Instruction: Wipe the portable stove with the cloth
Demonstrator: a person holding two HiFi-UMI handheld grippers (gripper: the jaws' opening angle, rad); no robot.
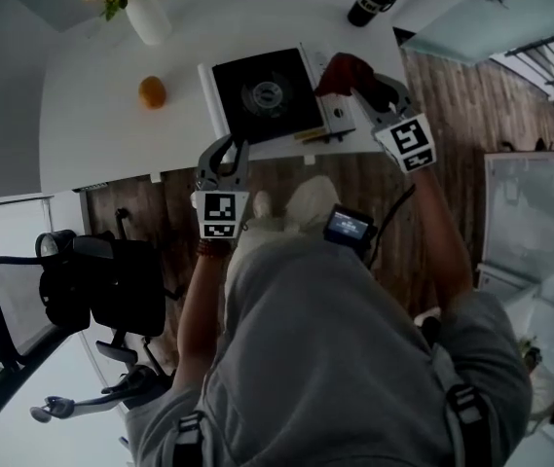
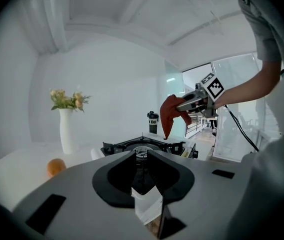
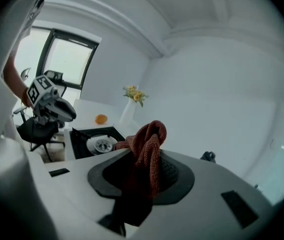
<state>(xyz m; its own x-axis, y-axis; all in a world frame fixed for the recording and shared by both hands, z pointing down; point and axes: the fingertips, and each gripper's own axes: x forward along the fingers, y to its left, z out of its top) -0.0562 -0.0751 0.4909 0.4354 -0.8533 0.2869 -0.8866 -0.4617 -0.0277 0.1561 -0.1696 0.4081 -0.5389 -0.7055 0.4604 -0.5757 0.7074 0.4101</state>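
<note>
Closest to me is the person's grey top, bent over the near edge of the white table, with both arms reaching forward.

The right tongs are clamped on a rust-red knitted cloth. They hold it up in the air, just above the end of the stove nearest them. I'd say it is kept bunched and lifted so it can come down flat on the top. No wiping stroke looks to have started yet. The cloth droops from the jaws, its long axis roughly up and down and its loose tail pointing at the stove.

The left tongs hover at the table's edge, just short of the stove's near corner. Their jaws stand a little apart and grip nothing. A pale folded scrap shows low in their throat; I can't tell what it is. My guess is that this hand waits there to steady the stove.

The black, square-topped portable gas stove sits on the table directly ahead of the left tongs and below the right pair. Its long axis runs across from one pair to the other. The round burner lies toward the left tongs' end, the paler section under the right tongs, and the control face points back at the person.
</note>
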